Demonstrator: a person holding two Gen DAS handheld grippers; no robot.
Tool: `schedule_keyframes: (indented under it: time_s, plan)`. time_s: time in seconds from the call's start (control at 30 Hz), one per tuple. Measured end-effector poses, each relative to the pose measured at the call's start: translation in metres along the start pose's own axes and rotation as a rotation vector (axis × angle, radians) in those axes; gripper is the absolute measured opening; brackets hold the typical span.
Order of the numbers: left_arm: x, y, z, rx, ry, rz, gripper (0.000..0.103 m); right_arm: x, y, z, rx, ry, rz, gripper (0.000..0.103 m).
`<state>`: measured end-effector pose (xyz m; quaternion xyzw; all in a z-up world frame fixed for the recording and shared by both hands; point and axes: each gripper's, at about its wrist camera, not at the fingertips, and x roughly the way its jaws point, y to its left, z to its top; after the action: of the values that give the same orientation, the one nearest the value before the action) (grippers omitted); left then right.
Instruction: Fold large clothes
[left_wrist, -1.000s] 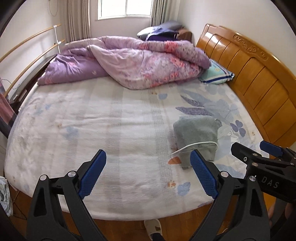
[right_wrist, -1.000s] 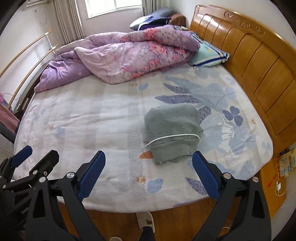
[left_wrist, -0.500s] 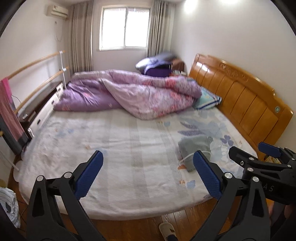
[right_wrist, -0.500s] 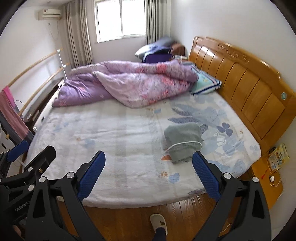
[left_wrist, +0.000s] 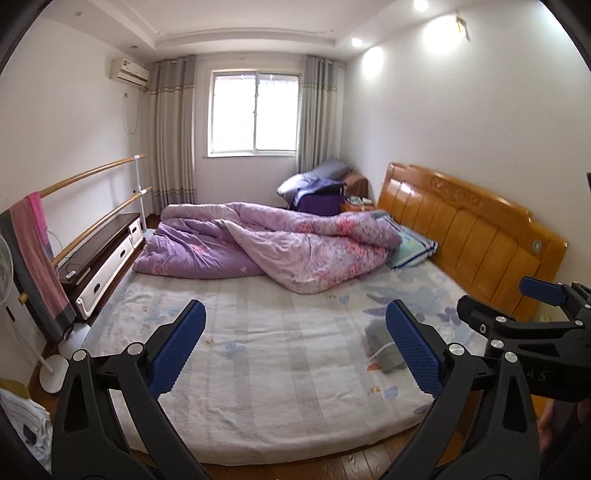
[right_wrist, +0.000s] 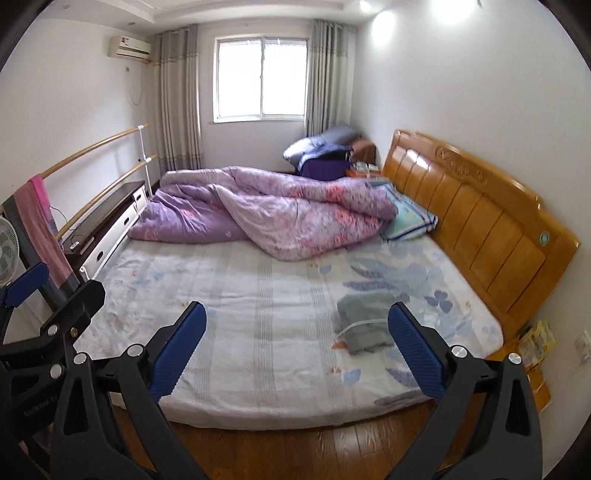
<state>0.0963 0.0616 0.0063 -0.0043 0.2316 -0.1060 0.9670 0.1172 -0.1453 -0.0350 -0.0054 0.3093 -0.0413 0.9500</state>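
The bed (right_wrist: 258, 295) now takes up only the lower half of both views, with the window, curtains and ceiling lights showing above it; a second ago the mattress filled nearly the whole picture. Both grippers have pulled back and up from it, so the floor boards show under the bed's near edge. The purple quilt (right_wrist: 280, 218) lies bunched along the far side as before, next to the pillow (right_wrist: 410, 218) by the wooden headboard (right_wrist: 491, 229).

The folded grey garment (right_wrist: 364, 325) sits on the sheet toward the headboard side, near the front edge, a white cord looped on top of it, in the same spot and shape as earlier. That reads as the fold being finished and the person stepping away.

The left gripper (left_wrist: 295, 347) has its blue pads wide apart with nothing between them; the right gripper (right_wrist: 297, 347) likewise stands wide and empty.

Faint letters on the grippers' black bodies are too blurred to read with any certainty.
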Motion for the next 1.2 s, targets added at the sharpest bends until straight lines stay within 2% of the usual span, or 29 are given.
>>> schedule_keyframes:
  time_s: [0.27,0.6,1.2]
  plan:
    - [-0.030,0.015,0.018,-0.019,-0.024,0.018,0.098,-0.039,0.009,0.006,-0.031,-0.101,-0.048,0.095]
    - [-0.046,0.015,0.026,-0.014,-0.045,0.041,0.098,-0.049,0.010,0.004,-0.035,-0.097,-0.020,0.095]
    - [-0.051,0.014,0.033,-0.011,-0.060,0.023,0.098,-0.063,0.010,0.002,-0.043,-0.108,-0.003,0.095]
